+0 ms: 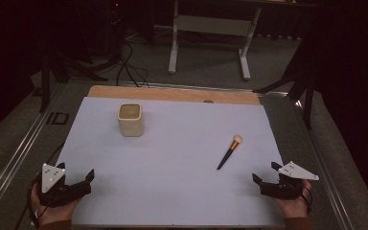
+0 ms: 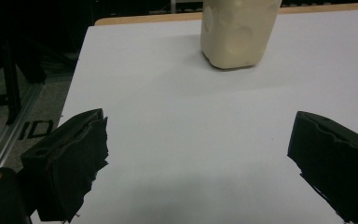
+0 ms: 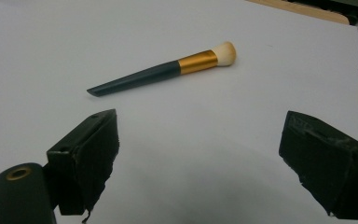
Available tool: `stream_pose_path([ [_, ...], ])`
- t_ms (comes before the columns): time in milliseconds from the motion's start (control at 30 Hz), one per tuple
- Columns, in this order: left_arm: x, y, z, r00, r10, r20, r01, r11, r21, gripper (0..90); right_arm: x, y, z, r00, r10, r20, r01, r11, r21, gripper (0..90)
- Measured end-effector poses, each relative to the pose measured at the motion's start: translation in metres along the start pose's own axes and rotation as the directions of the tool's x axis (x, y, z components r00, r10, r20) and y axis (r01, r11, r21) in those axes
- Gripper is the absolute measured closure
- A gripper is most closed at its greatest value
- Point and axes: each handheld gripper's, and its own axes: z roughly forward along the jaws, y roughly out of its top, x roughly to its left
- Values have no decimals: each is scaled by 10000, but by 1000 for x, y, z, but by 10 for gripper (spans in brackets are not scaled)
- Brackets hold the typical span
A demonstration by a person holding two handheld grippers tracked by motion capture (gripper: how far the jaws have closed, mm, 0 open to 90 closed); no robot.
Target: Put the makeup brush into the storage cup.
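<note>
A cream square cup (image 1: 131, 119) stands upright on the white table sheet (image 1: 172, 158), toward the back left; its lower body (image 2: 237, 32) rises ahead in the left gripper view. A makeup brush (image 1: 229, 151) with a black handle, gold ferrule and pale bristles lies flat right of centre, bristles pointing away; it lies just ahead in the right gripper view (image 3: 168, 71). My left gripper (image 1: 76, 171) rests open at the near left corner, far from the cup. My right gripper (image 1: 266, 172) is open at the near right, a short way from the brush handle's tip. Nothing sits between either pair of jaws.
A wooden strip (image 1: 172, 93) shows beyond the sheet's far edge. Metal rails (image 1: 24, 143) run along both sides of the table. Farther back are a white desk frame (image 1: 211, 43), cables (image 1: 129, 72) on the floor and dark stand legs (image 1: 292, 76).
</note>
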Motion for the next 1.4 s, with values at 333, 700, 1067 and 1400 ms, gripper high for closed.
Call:
stream_pose_path([
  [333,0,0,-1,10000,4,-7,-4,10000,-27,51,2,2,0,9998,-176,-1,176,9998,-19,107],
  [700,0,0,-2,10000,9,17,-9,10000,-63,51,3,6,0,9997,-194,-117,193,9997,-121,101],
  [1067,0,0,-1,10000,-88,-28,87,9999,-69,51,7,23,-5,9969,-673,-415,661,9974,-282,101],
  [1400,0,-1,0,10000,-85,-29,85,10000,-49,52,8,39,-2,9926,-1025,-645,1022,9947,-75,101],
])
